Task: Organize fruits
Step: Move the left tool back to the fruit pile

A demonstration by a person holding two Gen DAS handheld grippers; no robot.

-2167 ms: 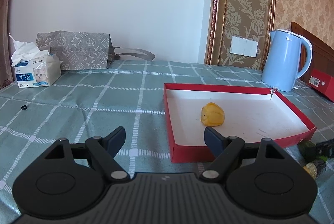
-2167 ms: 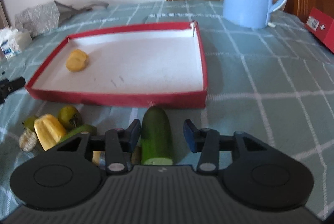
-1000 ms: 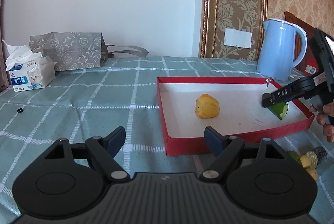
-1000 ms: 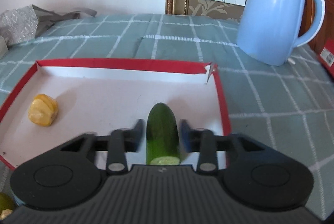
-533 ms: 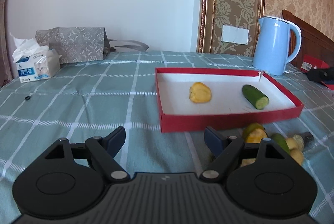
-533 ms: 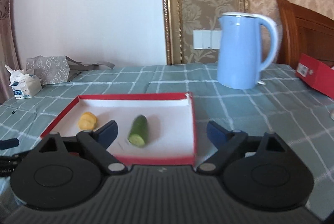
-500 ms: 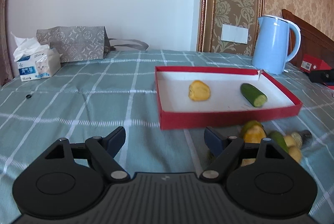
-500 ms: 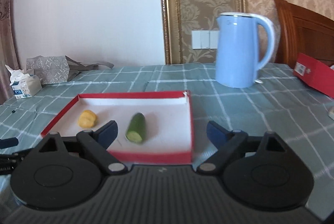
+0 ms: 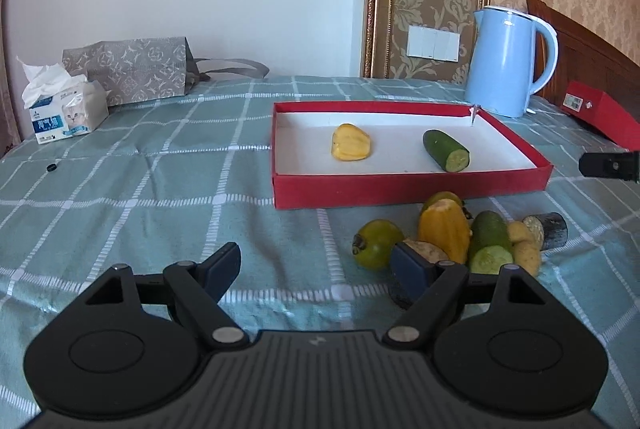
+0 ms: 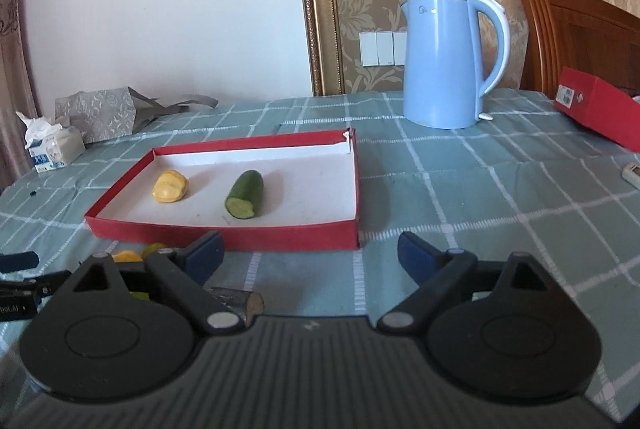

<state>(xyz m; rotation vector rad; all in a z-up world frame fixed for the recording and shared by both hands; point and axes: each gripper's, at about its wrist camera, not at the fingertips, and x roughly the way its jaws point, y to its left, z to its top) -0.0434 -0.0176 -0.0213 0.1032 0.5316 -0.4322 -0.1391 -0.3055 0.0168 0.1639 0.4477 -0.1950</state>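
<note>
- The left hand-held gripper [image 9: 316, 271] hangs low over the worktop [image 9: 160, 197] with its jaws spread wide and only checked cloth between them.
- Its right fingertip [image 9: 408, 265] sits just in front of a loose heap of fruit on the cloth, near the red tray's front wall; I cannot tell whether it touches the heap.
- That heap holds a round green fruit [image 9: 374, 243], a yellow ridged piece [image 9: 444, 229], a cut green cucumber half [image 9: 490, 243], some small pale lumps and a dark stub [image 9: 550, 229] at the far end.
- The red tray [image 9: 400, 189] lies flat beyond the heap, its inside white.
- Inside the tray a yellow fruit piece [image 9: 351, 148] lies toward the left and a cucumber piece [image 9: 446, 150] toward the right, well apart from each other.
- The right hand-held gripper [image 10: 310, 253] is held short of the tray's near wall; its jaws are opening and stand wide, with nothing between them.
- From the right wrist view the cucumber piece lies with its cut end facing the camera.
- A blue kettle [image 10: 448, 61] stands behind the tray's far right corner.
- A tissue pack [image 9: 66, 113] and a grey patterned bag [image 9: 132, 69] sit at the far left by the wall.
- A red box [image 10: 596, 105] lies at the right edge of the worktop.
</note>
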